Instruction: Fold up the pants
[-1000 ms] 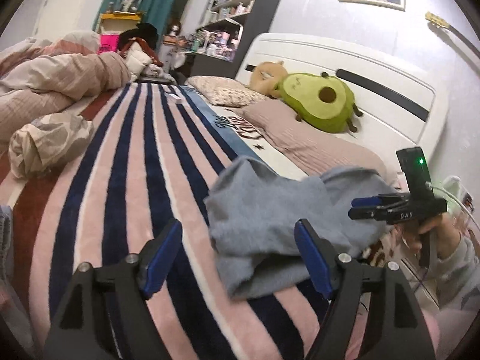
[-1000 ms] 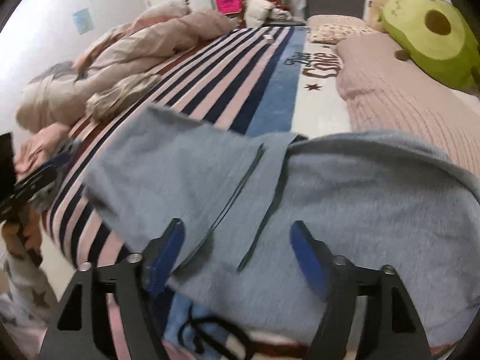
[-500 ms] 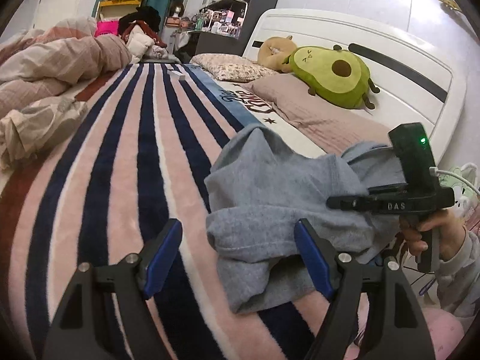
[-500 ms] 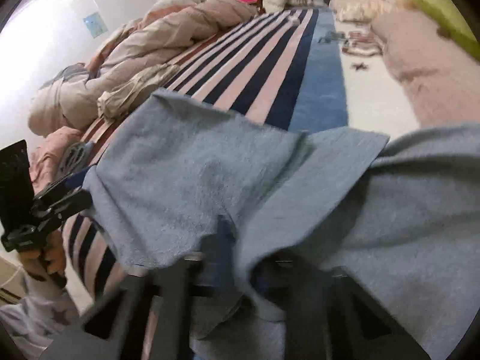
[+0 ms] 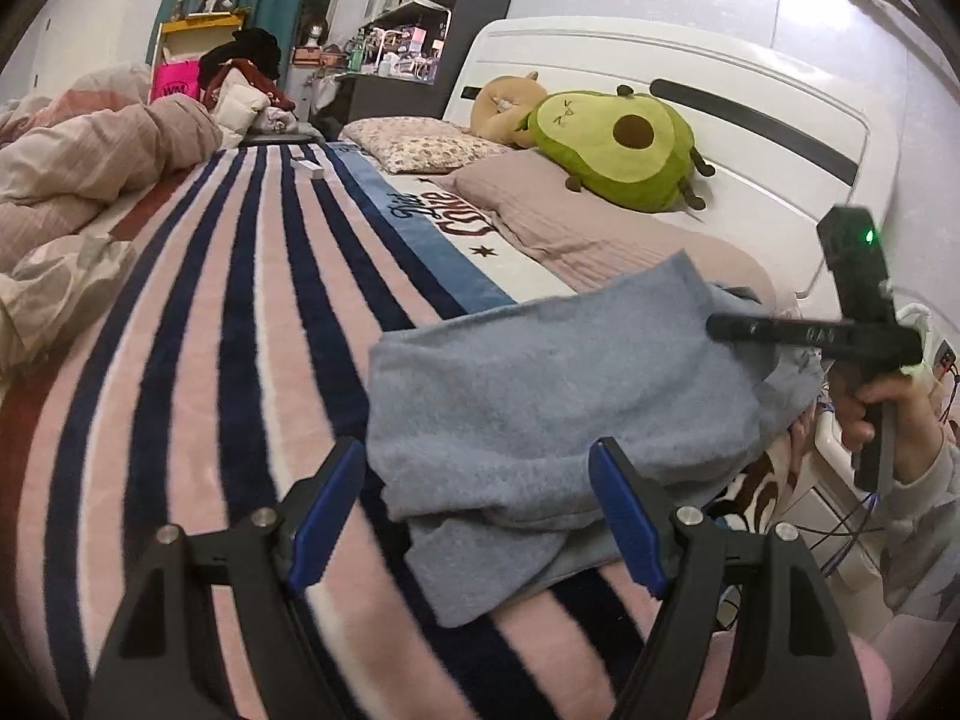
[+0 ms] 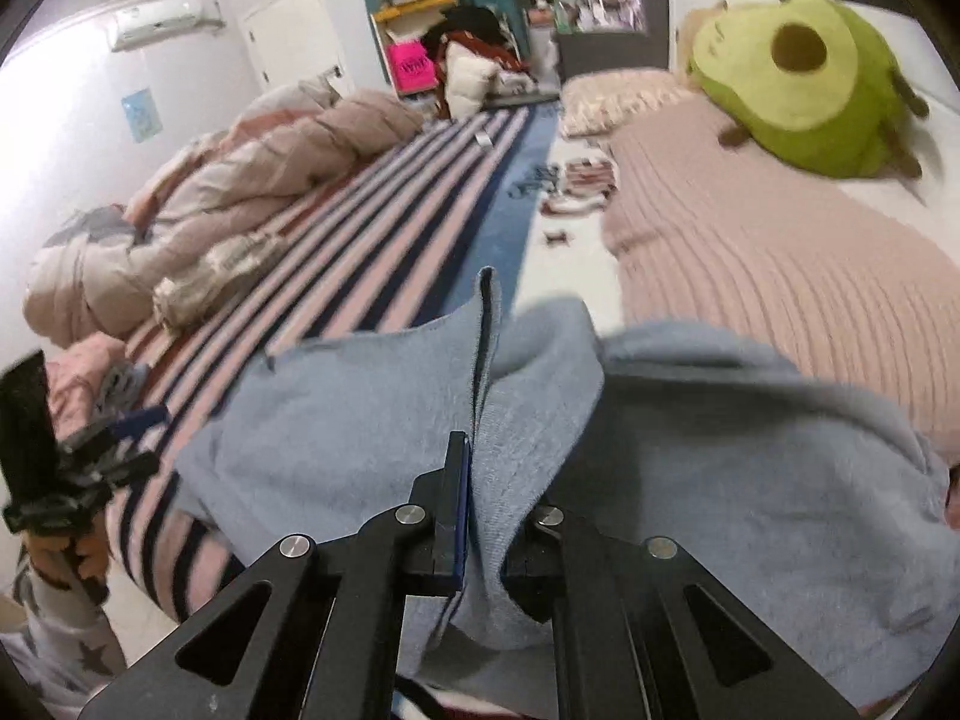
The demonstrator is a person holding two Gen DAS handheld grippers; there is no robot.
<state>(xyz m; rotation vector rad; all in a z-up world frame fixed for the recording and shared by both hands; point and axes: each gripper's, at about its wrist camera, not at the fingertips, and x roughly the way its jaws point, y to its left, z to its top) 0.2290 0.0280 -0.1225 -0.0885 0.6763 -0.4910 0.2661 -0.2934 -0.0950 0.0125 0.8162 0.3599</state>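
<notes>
Grey-blue pants (image 5: pixel 540 402) lie bunched near the striped blanket's near edge. In the left wrist view my left gripper (image 5: pixel 477 510) stands open just in front of the heap, its blue pads on either side of the lowest fold without touching it. My right gripper (image 5: pixel 720 327) reaches in from the right, held by a hand, and is pinched on the upper edge of the fabric. In the right wrist view the right gripper (image 6: pixel 480 468) is shut on a raised fold of the pants (image 6: pixel 720 468), which drapes over and hides its right finger.
The bed carries a pink-and-navy striped blanket (image 5: pixel 198 360), a rumpled quilt (image 5: pixel 72 180) on the left, pink pillows (image 5: pixel 576 222) and an avocado plush (image 5: pixel 618 144) by the white headboard. Shelves and clutter stand behind. The left gripper (image 6: pixel 90 456) shows at the right wrist view's left edge.
The right gripper went from open over the pants to shut on a fold and lifted it. The left gripper slid closer to the heap, staying open.
</notes>
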